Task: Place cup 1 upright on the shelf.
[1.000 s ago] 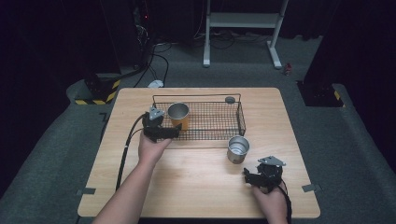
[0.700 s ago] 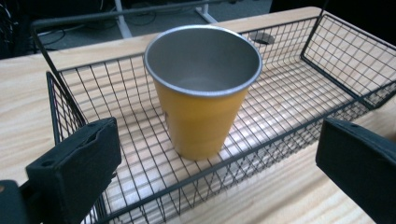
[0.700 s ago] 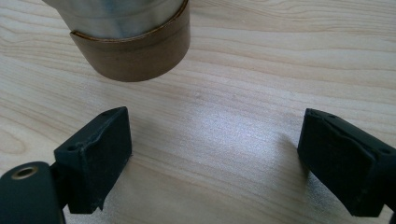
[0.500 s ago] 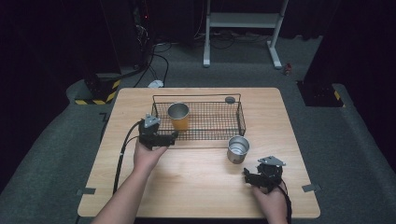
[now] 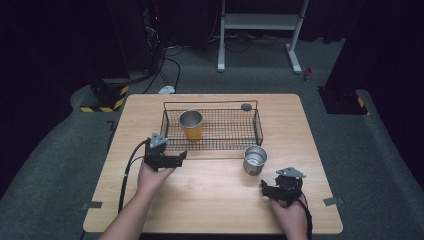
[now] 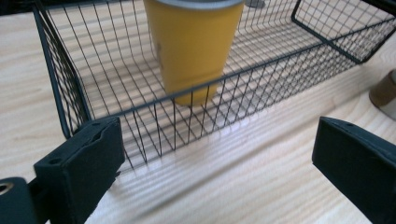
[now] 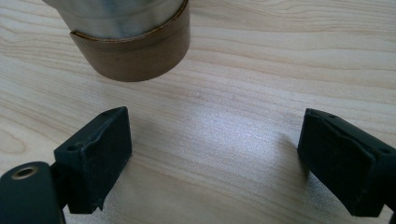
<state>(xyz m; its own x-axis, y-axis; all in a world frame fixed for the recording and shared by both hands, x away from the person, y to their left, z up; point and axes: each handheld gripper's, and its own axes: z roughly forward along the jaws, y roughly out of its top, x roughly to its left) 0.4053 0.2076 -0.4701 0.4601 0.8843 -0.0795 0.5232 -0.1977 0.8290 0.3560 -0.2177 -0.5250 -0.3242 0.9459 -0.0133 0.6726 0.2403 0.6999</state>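
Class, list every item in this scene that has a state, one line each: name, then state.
Orange cup: upright, standing in the basket's left part.
Wire basket: on the table, open-topped.
Metal cup: upright on the table, outside the basket, looks empty.
Left gripper: jaws open, holding nothing.
Right gripper: jaws open, holding nothing.

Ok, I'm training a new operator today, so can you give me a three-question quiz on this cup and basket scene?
1. True or false: the yellow cup stands upright inside the wire basket.
2. The silver cup stands: A) in the basket, B) on the table in front of the basket, C) in the right gripper.
3. Is the left gripper open or shut?

Key: 1 true. 2 B. 3 open, holding nothing.
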